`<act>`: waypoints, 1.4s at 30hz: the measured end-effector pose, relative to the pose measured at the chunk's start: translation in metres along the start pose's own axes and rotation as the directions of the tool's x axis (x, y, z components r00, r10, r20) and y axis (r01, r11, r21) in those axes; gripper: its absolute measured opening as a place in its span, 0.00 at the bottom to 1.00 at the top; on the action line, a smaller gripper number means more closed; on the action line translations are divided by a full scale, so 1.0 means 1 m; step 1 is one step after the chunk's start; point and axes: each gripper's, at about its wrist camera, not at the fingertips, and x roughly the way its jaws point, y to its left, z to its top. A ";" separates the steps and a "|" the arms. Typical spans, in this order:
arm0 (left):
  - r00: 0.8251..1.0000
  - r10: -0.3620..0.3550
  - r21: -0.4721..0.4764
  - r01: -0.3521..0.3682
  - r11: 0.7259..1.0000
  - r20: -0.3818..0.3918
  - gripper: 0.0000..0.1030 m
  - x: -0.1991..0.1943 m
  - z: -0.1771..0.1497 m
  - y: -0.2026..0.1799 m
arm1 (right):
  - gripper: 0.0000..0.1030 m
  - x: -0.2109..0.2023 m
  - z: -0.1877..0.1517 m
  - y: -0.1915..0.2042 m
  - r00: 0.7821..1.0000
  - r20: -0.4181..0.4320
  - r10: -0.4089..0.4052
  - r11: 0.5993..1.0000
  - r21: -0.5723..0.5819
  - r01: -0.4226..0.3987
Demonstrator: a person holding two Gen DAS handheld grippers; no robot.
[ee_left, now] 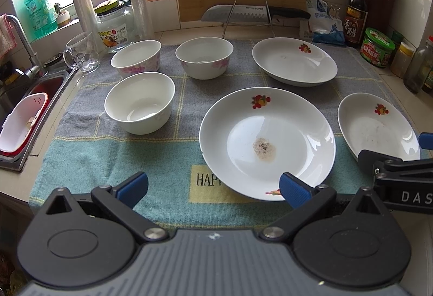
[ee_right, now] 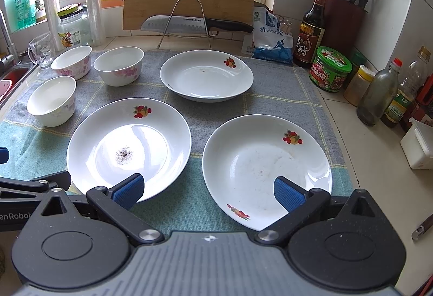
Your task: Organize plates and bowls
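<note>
Three white plates with fruit prints lie on a checked towel (ee_left: 121, 160): a stained one in the middle (ee_left: 268, 142), a smeared one at the right (ee_right: 266, 169) and one farther back (ee_left: 295, 60). Three white bowls stand upright to the left: two floral ones at the back (ee_left: 136, 58) (ee_left: 204, 56) and one nearer (ee_left: 139, 101). My left gripper (ee_left: 213, 188) is open over the middle plate's near rim. My right gripper (ee_right: 208, 192) is open, with its right pad over the smeared plate. Neither holds anything.
A sink (ee_left: 27, 96) with a white and red basket lies left, a glass mug (ee_left: 81, 52) beside it. A knife on a wire rack (ee_left: 243, 13) and a cutting board stand behind. Sauce bottles and jars (ee_right: 333, 69) and a white box (ee_right: 419, 147) line the right.
</note>
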 end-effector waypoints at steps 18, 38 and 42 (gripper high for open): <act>1.000 -0.001 -0.001 0.001 1.000 -0.002 0.99 -0.001 0.000 0.000 | 1.00 -0.001 0.000 0.000 1.000 0.000 -0.002 1.000 -0.003 0.002; 1.000 -0.001 -0.001 0.001 1.000 -0.003 0.99 -0.001 -0.002 0.001 | 1.00 -0.002 0.001 0.000 1.000 0.003 -0.005 1.000 -0.004 0.005; 1.000 0.000 -0.001 0.000 1.000 -0.003 0.99 -0.001 -0.001 0.001 | 1.00 -0.003 0.002 0.000 1.000 0.004 -0.005 1.000 -0.004 0.005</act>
